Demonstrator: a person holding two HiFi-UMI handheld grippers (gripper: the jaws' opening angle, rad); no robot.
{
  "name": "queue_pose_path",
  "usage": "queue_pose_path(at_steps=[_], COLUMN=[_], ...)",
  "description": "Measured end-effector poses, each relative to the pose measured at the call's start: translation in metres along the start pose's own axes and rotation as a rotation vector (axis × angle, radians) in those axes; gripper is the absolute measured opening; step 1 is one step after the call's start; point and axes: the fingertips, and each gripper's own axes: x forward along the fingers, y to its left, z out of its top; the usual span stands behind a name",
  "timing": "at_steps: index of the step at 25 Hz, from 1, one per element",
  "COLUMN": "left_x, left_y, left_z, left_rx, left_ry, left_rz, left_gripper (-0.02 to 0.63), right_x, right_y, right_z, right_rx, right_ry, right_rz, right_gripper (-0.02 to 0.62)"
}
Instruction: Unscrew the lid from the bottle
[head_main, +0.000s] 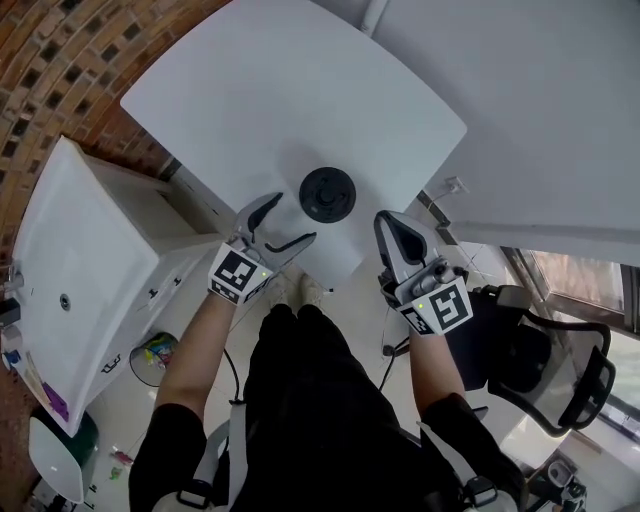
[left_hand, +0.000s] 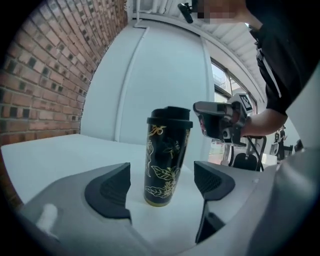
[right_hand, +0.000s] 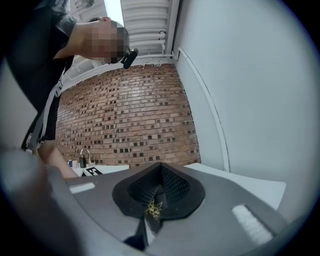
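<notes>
A black bottle (left_hand: 167, 157) with gold leaf print stands upright on the white table (head_main: 230, 90), its black lid (left_hand: 170, 117) on top. From above it shows as a dark round disc (head_main: 327, 193). My left gripper (left_hand: 162, 187) is open; the bottle stands just beyond its pads (left_hand: 111, 192), untouched. In the head view the left gripper (head_main: 293, 220) sits just left of the bottle at the table's near edge. My right gripper (head_main: 392, 235) hovers to the bottle's right, shut, nothing held. In the right gripper view the pads (right_hand: 159, 192) meet, and a sliver of gold print shows through the slit.
The round-cornered table ends just in front of me. A white cabinet with a sink (head_main: 80, 270) stands at the left before a brick wall (head_main: 60, 60). A black chair (head_main: 560, 360) is at the right. A small bin (head_main: 155, 358) sits on the floor.
</notes>
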Motion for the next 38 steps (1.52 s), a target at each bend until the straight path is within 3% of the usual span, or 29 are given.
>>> queue_pose_path(at_steps=[2, 5, 10, 25, 26, 28, 30, 34, 38], left_x=[0.013, 0.029, 0.043, 0.070, 0.070, 0.070, 0.071, 0.074, 0.077], left_y=[0.004, 0.001, -0.001, -0.006, -0.005, -0.004, -0.006, -0.008, -0.010], left_z=[-0.007, -0.021, -0.035, -0.037, -0.036, -0.035, -0.035, -0.034, -0.033], left_rx=[-0.018, 0.040, 0.069, 0.125, 0.125, 0.124, 0.124, 0.125, 0.125], left_ry=[0.008, 0.048, 0.086, 0.065, 0.060, 0.050, 0.049, 0.048, 0.046], left_rz=[-0.023, -0.060, -0.113, -0.199, -0.199, -0.200, -0.204, -0.200, -0.200], left_gripper=[0.414, 0.413, 0.412, 0.408, 0.407, 0.407, 0.403, 0.403, 0.402], right_x=[-0.001, -0.005, -0.004, -0.010, -0.009, -0.002, 0.010, 0.034, 0.053], right_y=[-0.005, -0.012, -0.017, -0.024, -0.021, -0.012, 0.001, 0.019, 0.028], right_z=[-0.007, -0.017, -0.029, -0.037, -0.037, -0.036, -0.035, -0.033, -0.031], right_rx=[0.006, 0.015, 0.028, 0.037, 0.040, 0.041, 0.028, -0.005, -0.031], right_ry=[0.009, 0.031, 0.046, 0.037, 0.031, 0.022, 0.025, 0.035, 0.027], right_rz=[-0.006, -0.019, -0.032, -0.054, -0.039, 0.012, 0.064, 0.113, 0.134], right_gripper=[0.005, 0.005, 0.005, 0.006, 0.044, 0.207, 0.313, 0.411, 0.431])
